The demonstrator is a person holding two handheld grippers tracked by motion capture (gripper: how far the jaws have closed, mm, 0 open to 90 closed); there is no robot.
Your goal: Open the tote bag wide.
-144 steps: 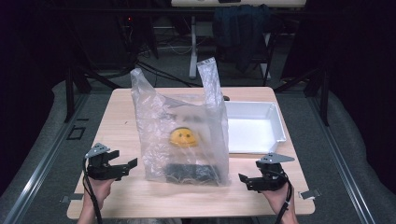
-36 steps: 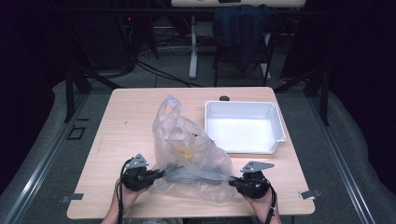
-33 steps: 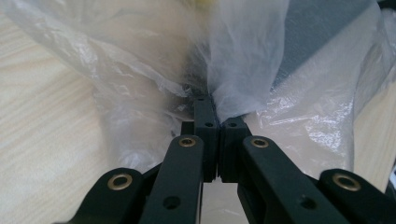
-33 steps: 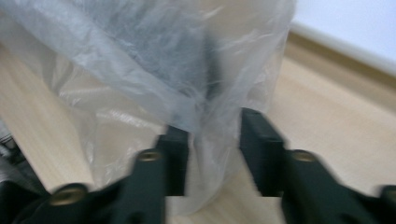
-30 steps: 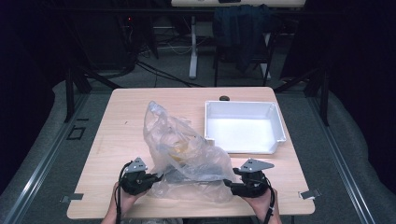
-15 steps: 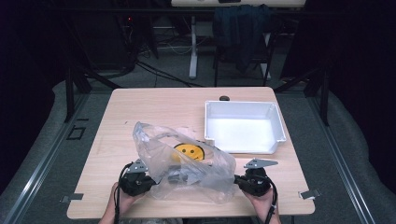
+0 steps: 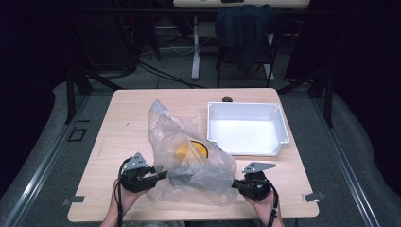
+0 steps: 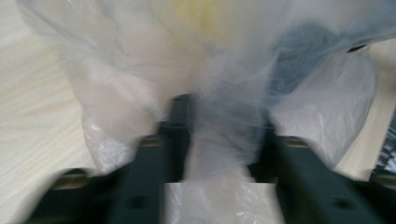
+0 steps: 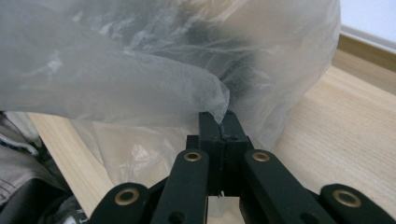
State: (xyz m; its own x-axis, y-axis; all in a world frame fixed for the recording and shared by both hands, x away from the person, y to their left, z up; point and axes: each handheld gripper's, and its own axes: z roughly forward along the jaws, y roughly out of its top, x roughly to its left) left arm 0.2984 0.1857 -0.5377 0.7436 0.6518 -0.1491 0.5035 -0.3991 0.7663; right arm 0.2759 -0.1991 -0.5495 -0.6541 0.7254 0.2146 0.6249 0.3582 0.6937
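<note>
In the high view, the clear plastic bag (image 7: pixel 189 161) lies slumped on the wooden surface (image 7: pixel 123 118), at about 7 o'clock from the white tray (image 7: pixel 279 142), its far end bunched up toward 11 o'clock. A few seconds ago it stood upright with both handles in the air; half a second ago it lay flatter and wider, so its near edge is now being lifted and the contents tipped away from the person. A yellow smiley print (image 7: pixel 191 150) shows through the film, and a dark object (image 7: pixel 182 178) sits low inside near the front edge. The left gripper (image 7: pixel 158 176) bites the bag's near-left corner at 9 o'clock of the bag, and the right gripper (image 7: pixel 235 184) holds the near-right corner at 3 o'clock. In the left gripper view, blurred by motion, the jaws stand fairly wide apart with a wad of film gathered between them; whether they truly pinch it I cannot tell. In the right gripper view, the jaws are pressed tight together on a thin fold of film. Judging from this, the bottom of the bag is being raised to shake the dark object toward the mouth, with the tray the likely receiver.
</note>
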